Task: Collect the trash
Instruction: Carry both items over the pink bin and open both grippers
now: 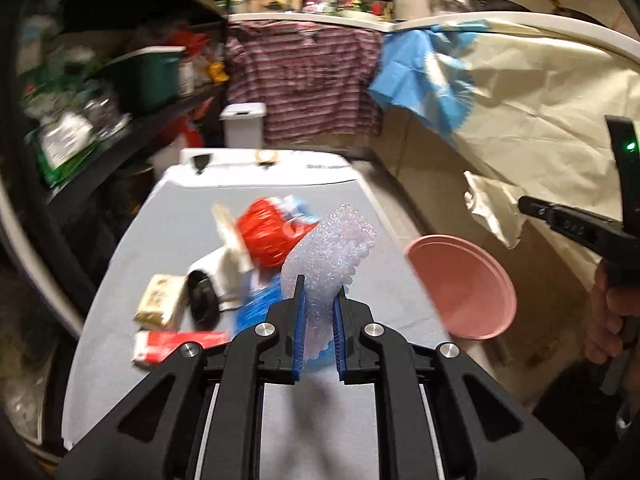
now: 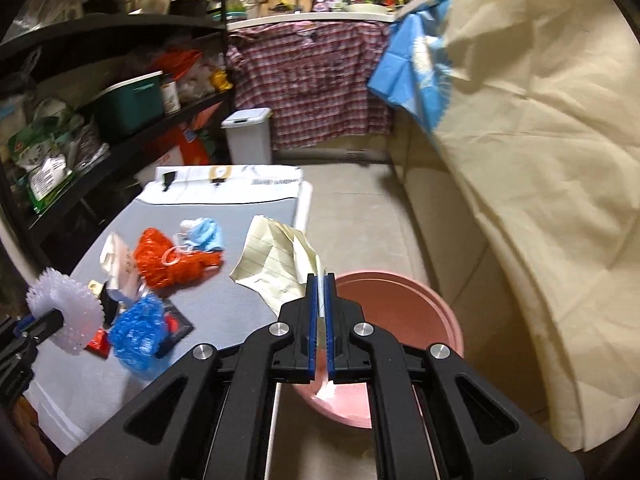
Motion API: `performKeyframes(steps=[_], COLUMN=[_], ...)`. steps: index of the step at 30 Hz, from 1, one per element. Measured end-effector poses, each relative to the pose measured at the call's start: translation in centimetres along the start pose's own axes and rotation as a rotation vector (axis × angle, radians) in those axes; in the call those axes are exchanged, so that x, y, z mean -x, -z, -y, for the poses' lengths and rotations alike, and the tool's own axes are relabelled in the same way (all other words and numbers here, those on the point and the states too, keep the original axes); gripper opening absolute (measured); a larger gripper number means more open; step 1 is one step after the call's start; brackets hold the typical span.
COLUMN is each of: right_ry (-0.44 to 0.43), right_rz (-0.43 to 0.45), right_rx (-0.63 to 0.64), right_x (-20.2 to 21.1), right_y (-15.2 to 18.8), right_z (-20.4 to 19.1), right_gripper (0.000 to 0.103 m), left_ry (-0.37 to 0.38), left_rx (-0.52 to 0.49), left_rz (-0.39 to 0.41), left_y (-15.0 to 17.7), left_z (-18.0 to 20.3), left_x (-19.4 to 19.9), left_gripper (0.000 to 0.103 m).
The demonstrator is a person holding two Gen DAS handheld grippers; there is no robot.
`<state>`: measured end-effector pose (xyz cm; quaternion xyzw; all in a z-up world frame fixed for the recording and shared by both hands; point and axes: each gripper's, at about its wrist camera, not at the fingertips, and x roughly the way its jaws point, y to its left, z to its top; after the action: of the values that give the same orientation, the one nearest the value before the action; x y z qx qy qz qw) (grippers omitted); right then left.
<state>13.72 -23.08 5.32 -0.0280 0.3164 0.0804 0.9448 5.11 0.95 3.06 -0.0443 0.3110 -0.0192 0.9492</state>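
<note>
Dark shelving (image 2: 120, 92) lines the left; a cream sheet (image 2: 540, 140) drapes right; beige floor (image 2: 352, 208) between.

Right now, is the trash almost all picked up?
Not yet. The pink bin has one scrap inside. The left gripper holds white foam netting, and the right gripper holds lined paper above the bin. Red netting, blue netting and wrappers remain on the table.

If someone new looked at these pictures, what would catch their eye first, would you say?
Probably both tongs with a catch: the left tongs pinch a white bumpy foam strip, the right tongs a crumpled lined yellow paper above the pink basin. Next, the red mesh bag among litter on the grey table.
</note>
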Motion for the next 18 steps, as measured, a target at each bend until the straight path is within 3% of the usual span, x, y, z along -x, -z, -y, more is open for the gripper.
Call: performKeyframes(steps=[8, 18], right_ry=[0.081, 0.133], right_rz=[0.019, -0.033], right_rx=[-0.084, -0.217], right_x=[-0.7, -4.8], right_y=[0.4, 2.2], right_z=[4.4, 8.5], right_gripper=[0.004, 0.004], left_ry=[0.163, 0.320], left_rx=[-0.048, -0.094], left_rz=[-0.017, -0.054], left_y=[-2.7, -5.7], left_z=[5.9, 11.8], left_x=[-3.0, -8.8], left_gripper=[0.012, 0.012])
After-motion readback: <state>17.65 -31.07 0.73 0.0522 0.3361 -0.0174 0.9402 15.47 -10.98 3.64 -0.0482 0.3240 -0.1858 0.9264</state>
